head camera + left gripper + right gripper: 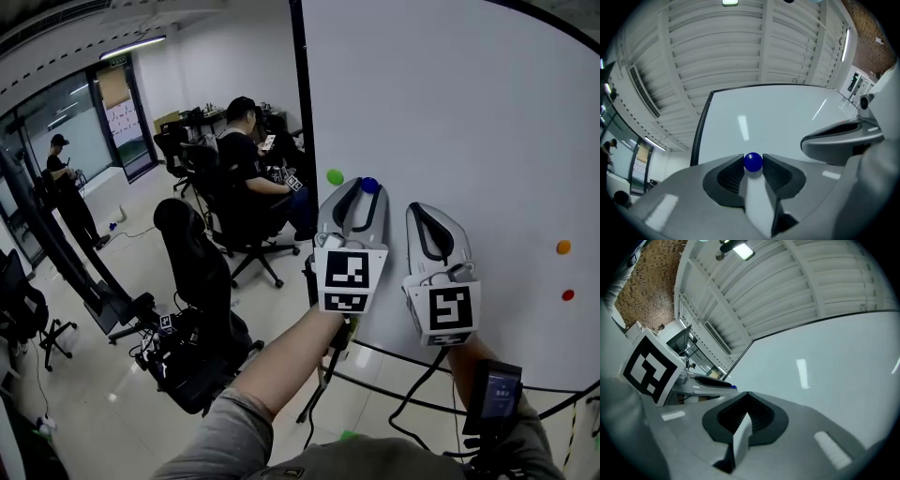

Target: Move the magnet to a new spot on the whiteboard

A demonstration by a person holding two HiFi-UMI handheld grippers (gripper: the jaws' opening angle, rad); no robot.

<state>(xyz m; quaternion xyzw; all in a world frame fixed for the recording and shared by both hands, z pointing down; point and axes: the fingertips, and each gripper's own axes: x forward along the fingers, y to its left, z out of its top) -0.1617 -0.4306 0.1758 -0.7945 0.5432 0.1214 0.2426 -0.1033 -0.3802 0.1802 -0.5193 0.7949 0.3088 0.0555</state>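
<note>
A large whiteboard [469, 112] is filling the right side of the head view. Off its left edge, two people are showing in the office: one sitting [246, 155], one standing [64, 183] far off. Two grippers are being held up in front of the whiteboard's lower left part, side by side. The left gripper [364, 187] is clenching its jaws on one round blue magnet [753, 161], near the whiteboard's left edge; whether the magnet is touching the whiteboard cannot be told. The right gripper [419, 210] is keeping its jaws pressed together on nothing. Three more magnets are sitting on the whiteboard: one green magnet [335, 176] just left of the blue magnet, and one orange magnet [562, 247] above one red magnet [567, 294] at the right side.
</note>
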